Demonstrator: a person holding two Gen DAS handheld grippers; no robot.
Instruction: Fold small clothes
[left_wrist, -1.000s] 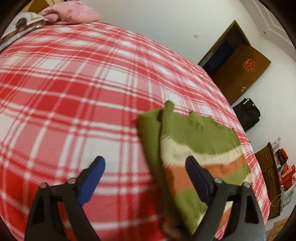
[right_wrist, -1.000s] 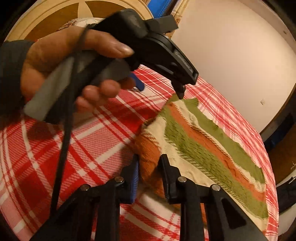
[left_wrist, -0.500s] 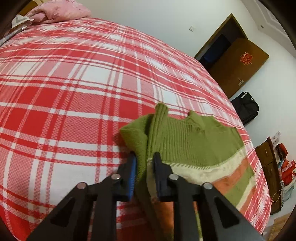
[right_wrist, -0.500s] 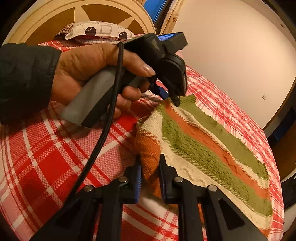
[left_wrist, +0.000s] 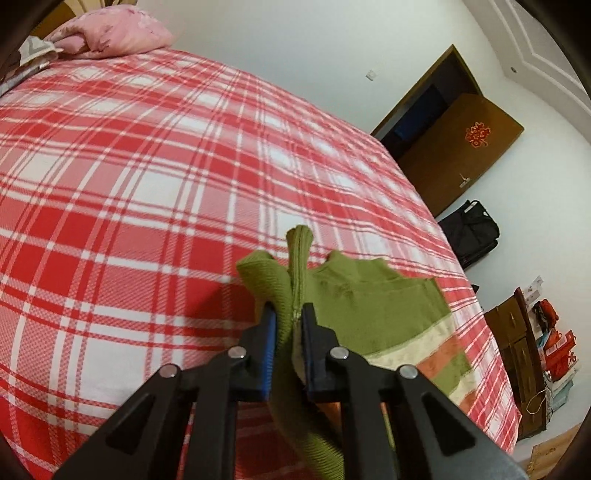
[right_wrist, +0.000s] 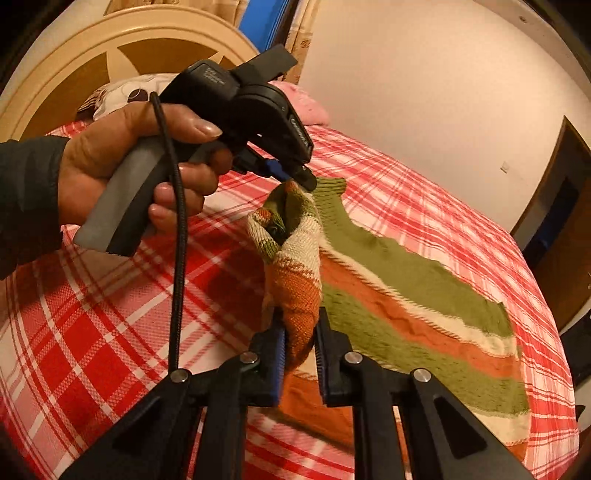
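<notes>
Left wrist view: left gripper (left_wrist: 289, 325) fingers pinching green edge of striped sweater (left_wrist: 388, 317), fabric bunched between pads. Sweater lies on red plaid bed (left_wrist: 147, 177); pink pillow (left_wrist: 114, 35) at far end.

Right wrist view: right gripper (right_wrist: 300, 332) fingers pinching orange-striped fold of sweater (right_wrist: 413, 295). Person's hand (right_wrist: 136, 170) holds left gripper (right_wrist: 295, 177), clamped on sweater's far edge; rest spread on bed (right_wrist: 92, 314).

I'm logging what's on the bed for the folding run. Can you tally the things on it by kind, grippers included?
Striped sweater: 1
Pillows at the head of the bed, pink pillow and white patterned pillow: 2
Grippers, left gripper and right gripper, each clamped on the sweater's edge: 2
Plaid bedspread: 1
Total: 6
</notes>
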